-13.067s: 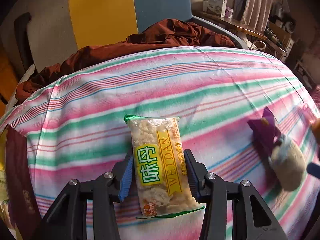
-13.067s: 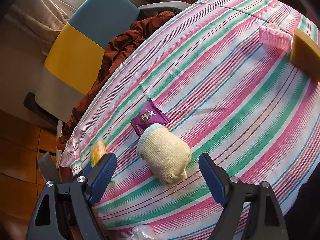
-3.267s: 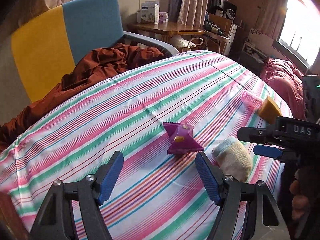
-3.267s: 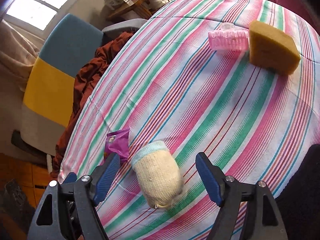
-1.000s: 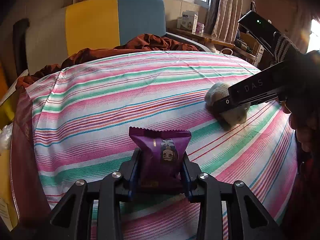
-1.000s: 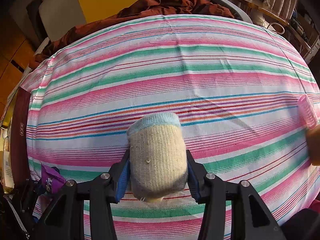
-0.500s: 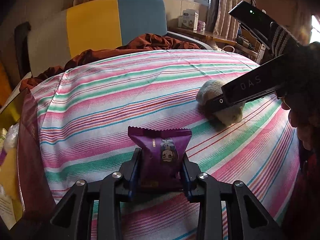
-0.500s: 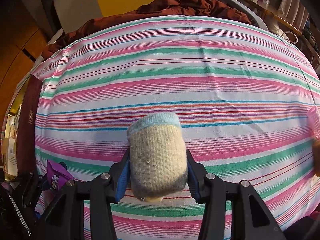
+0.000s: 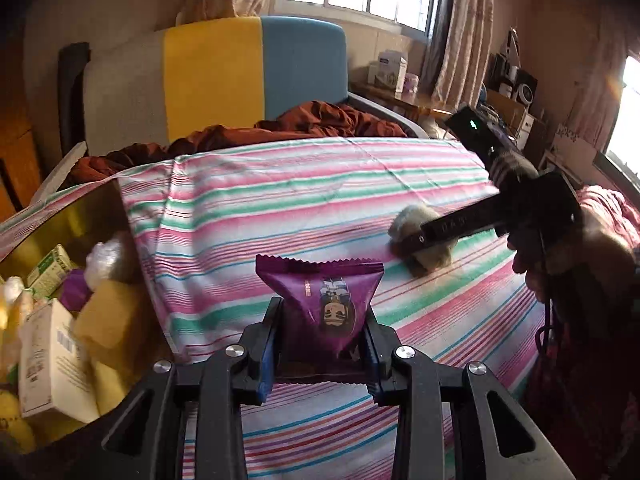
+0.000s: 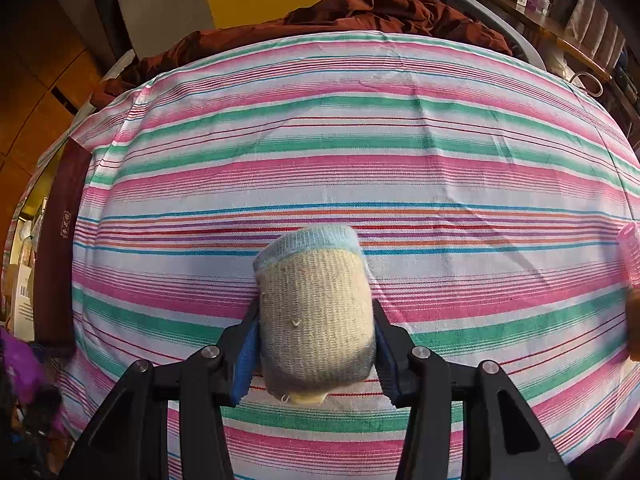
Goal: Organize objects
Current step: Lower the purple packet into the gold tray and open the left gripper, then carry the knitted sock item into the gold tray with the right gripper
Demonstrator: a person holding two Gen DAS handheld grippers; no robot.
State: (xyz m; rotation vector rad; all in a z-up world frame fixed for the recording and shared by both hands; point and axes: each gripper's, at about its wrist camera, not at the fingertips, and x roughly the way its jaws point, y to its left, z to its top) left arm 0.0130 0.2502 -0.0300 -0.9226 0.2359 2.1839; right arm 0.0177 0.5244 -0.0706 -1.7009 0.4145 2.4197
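Two grippers are loaded, and both sit over the striped tablecloth (image 10: 400,168). Your left gripper (image 9: 325,354) is clamped on the purple snack packet (image 9: 320,300), which stands upright between the jaws, above the cloth near its left edge. Your right gripper (image 10: 316,354) is clamped on the rolled sock (image 10: 316,312), cream with a pale blue cuff; the sock lies on the cloth near its front edge.

Edges: beyond the cloth's left edge stands an open box (image 9: 80,216) with a gold lining, holding cartons and wrapped items. Beyond the cloth's far edge lie a rumpled brown fabric (image 9: 280,128) and a chair back (image 9: 216,72) in grey, yellow and blue. At the cloth's right edge a pink ridged item (image 10: 630,256) is partly cut off by the frame.

Open room: the middle and far part of the cloth lies bare between the sock and the far edge.

Writing: the packet carries a small cartoon face and a short line of text too small to read. The right gripper's body shows letters, apparently "DAS". Carton print in the box is illegible.
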